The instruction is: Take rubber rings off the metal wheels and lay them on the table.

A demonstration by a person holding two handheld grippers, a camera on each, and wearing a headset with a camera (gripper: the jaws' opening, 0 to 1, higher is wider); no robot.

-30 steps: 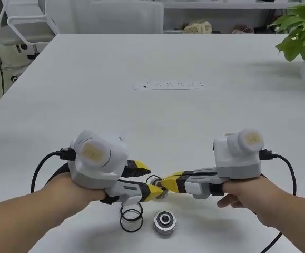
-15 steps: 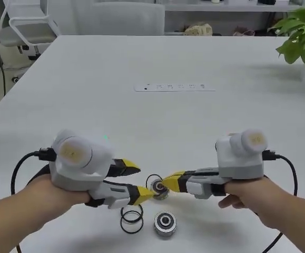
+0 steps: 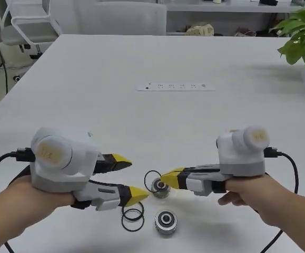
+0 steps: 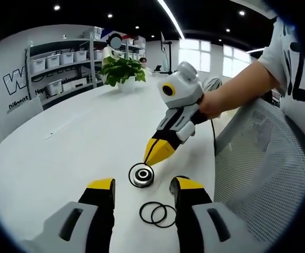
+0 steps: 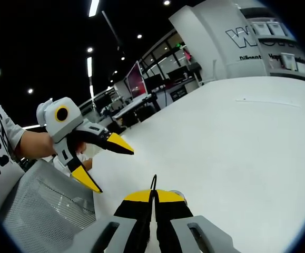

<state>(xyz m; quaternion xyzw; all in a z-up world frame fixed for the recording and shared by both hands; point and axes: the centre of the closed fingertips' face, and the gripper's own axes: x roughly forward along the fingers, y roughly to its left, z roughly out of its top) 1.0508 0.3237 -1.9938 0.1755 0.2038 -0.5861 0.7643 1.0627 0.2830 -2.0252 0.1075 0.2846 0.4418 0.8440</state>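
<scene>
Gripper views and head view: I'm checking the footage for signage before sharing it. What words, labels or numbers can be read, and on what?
"W": big dark letter on the white wall, rest of the word cut off.
"Di...": smaller line beneath it, rest blurred.
Black print on the shirt: cropped, unreadable.
Markings on the power strip: too small to read.

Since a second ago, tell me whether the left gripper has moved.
Yes. The left gripper drew back to the left, away from the two loose rings.
</scene>
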